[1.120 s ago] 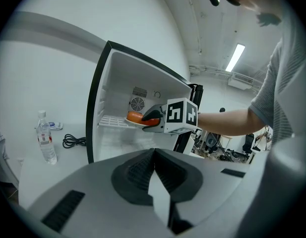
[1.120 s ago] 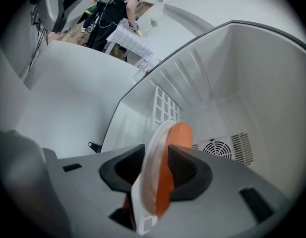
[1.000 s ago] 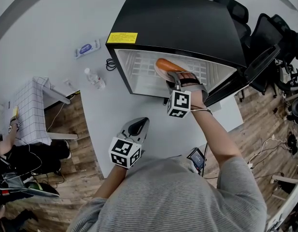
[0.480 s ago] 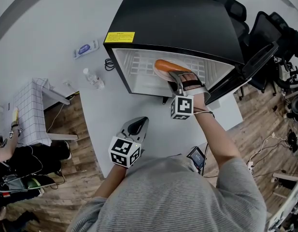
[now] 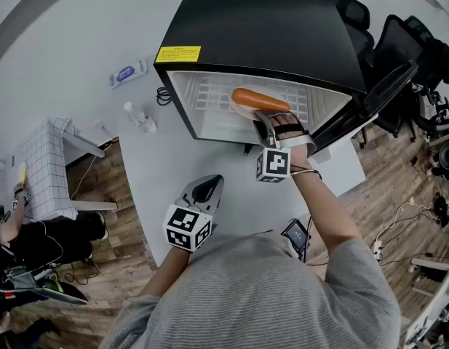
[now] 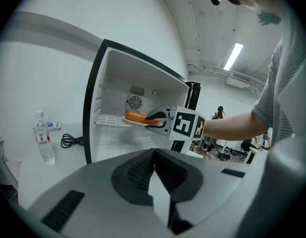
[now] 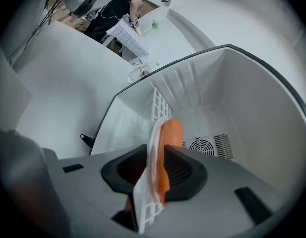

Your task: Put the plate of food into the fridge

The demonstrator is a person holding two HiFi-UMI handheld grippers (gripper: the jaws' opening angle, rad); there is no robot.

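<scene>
Jaws of left gripper (image 5: 207, 188) pressed together, empty, over pale table (image 5: 162, 158). Thin white plate (image 5: 241, 108) with smooth orange sausage (image 5: 260, 99) at slatted shelf (image 5: 209, 93) inside black fridge (image 5: 268, 35). Near rim is hidden by right gripper (image 5: 263, 120), whose jaws have just been closing and now pinch it.

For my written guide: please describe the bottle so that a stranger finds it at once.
A black fridge stands open on a white table. Left of it, beside a black cable and a flat packet, is the bottle: clear, upright, white-capped.
</scene>
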